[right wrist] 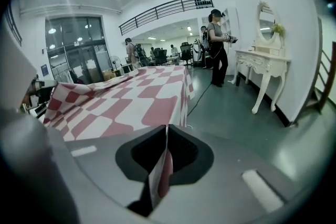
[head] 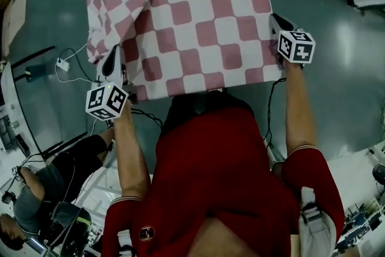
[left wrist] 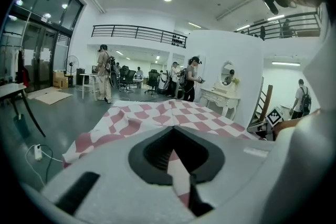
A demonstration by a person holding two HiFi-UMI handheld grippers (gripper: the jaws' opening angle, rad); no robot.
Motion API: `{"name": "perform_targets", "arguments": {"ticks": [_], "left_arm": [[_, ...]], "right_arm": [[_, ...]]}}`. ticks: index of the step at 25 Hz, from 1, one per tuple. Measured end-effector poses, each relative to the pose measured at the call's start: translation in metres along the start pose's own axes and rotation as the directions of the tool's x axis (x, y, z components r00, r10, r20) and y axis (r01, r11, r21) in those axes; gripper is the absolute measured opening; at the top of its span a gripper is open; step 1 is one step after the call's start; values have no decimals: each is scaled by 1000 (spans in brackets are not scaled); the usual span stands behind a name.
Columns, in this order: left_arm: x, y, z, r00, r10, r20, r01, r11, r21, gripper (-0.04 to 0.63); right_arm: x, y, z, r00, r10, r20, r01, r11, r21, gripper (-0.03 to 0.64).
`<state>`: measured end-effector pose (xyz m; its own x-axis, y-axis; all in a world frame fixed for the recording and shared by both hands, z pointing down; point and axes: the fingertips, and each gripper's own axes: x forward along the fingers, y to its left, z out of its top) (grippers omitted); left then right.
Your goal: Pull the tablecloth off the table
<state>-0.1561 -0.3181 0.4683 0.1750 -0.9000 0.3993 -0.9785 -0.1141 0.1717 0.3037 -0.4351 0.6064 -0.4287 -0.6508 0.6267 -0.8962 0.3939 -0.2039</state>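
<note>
Both near corners of the tablecloth (head: 192, 21) are gripped, a fold clamped between the closed fingers of the left gripper (head: 113, 63) and right gripper (head: 278, 26). Beyond the fingers it covers the table, so the pull-off itself seems largely left.

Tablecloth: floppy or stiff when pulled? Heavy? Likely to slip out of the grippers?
Likely floppy: the tablecloth bunches in folds on its left side and drapes over the edges. Probably light: only thin pinched folds sit in the left gripper and right gripper. Should slide off evenly, since both near corners are clamped.
</note>
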Motion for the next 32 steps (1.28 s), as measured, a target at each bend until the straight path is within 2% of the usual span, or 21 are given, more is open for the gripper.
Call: {"name": "perform_targets", "arguments": {"ticks": [2, 5, 13, 19, 26, 32], "left_arm": [[0, -3, -4, 1000, 0, -4, 0, 1000, 2, 8], [-3, -10, -10, 1000, -5, -8, 5, 1000, 7, 8], [-22, -20, -9, 999, -43, 23, 42, 999, 7, 8], [-39, -30, 2, 991, -106, 79, 106, 994, 7, 8], [-123, -47, -10, 959, -243, 147, 242, 970, 27, 8], [-172, -57, 8, 929, -319, 189, 319, 947, 28, 8]], "right_arm": [[-1, 2, 0, 1000, -27, 9, 27, 999, -17, 12], [-5, 12, 2, 1000, -13, 29, 13, 1000, -13, 12], [-29, 74, 21, 985, 136, 109, -134, 991, -27, 12], [-47, 117, 26, 967, 197, 160, -187, 980, -73, 12], [-113, 201, 7, 938, 239, 250, -220, 970, -100, 12], [-151, 261, 16, 922, 257, 289, -239, 966, -96, 12]]}}
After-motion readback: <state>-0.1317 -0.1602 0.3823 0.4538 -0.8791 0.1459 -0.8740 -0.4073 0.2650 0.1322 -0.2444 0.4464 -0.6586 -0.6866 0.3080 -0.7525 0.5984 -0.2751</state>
